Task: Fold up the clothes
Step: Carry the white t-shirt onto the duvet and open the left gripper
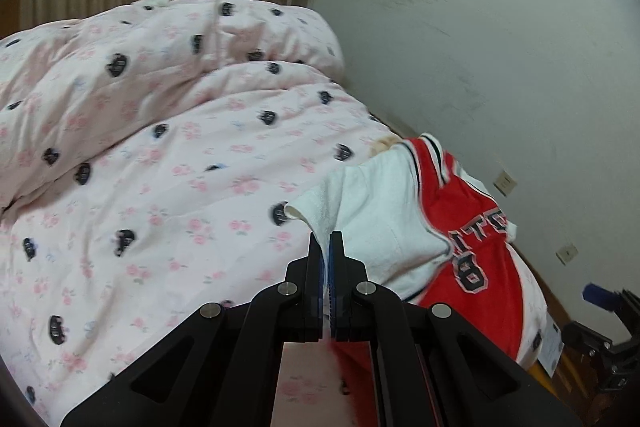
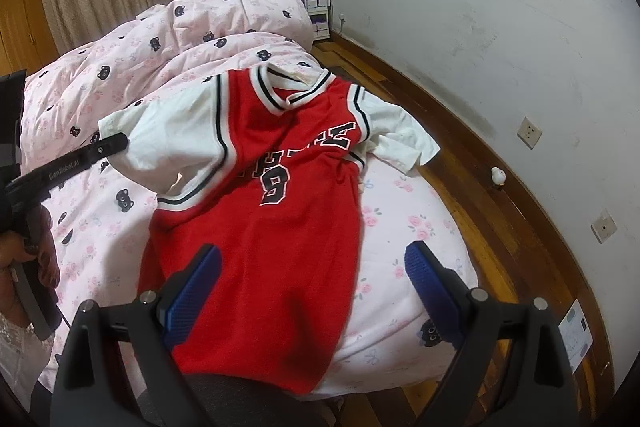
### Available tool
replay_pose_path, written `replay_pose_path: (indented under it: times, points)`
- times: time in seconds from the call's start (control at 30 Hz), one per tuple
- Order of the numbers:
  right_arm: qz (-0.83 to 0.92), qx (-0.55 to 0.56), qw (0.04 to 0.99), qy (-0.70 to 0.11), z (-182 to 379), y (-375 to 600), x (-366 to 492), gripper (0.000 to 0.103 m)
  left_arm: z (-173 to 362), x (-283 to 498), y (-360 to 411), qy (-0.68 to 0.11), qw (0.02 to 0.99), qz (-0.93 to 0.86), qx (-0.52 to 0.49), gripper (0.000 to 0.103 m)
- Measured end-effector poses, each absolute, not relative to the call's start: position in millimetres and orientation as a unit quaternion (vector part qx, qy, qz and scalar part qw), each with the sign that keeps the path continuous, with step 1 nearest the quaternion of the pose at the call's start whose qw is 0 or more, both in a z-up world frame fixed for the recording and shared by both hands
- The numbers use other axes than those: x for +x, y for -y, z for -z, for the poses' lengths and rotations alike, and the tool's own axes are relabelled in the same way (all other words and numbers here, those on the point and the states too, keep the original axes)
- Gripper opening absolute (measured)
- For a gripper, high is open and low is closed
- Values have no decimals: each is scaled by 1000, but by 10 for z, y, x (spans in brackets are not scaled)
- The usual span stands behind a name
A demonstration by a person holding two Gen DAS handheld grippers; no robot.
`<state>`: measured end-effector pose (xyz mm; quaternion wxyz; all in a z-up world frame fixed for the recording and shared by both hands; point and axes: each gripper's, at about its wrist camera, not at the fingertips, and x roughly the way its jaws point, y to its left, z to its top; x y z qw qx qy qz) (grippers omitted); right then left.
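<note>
A bed [image 2: 404, 223] covered by a pink flowered quilt [image 1: 168, 155] carries the task's thing, a red jersey [image 2: 280, 227] with white sleeves, spread face up. Its long axis is seen to run from the hem, nearest the right tool [image 2: 312, 267], away to the collar [image 2: 292, 87] at the far end, so the garment lies straight ahead of that tool and lengthwise to it. The right tool is spread wide and holds nothing, its blue pads hovering above the hem on either side of the red cloth. The left tool [image 1: 326, 241] is pressed together on the edge of the white left sleeve [image 1: 372, 203], which is lifted slightly off the quilt at the garment's left side. The opposite sleeve [image 2: 400, 135] lies flat toward the wall side, nearer the right tool. By judgement, the gripped sleeve would be carried across the long axis toward the red middle; how far along the folding stands cannot be settled from this.
</note>
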<state>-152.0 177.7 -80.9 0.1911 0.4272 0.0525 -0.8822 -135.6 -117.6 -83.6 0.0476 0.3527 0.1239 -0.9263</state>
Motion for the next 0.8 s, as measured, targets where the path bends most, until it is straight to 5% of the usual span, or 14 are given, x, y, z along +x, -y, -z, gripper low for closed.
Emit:
replay_pose_path:
  times: [0.8]
  points:
    - [846, 391, 309, -189, 676, -312, -1177, 94, 810, 534, 3067, -171, 287, 883, 328, 1]
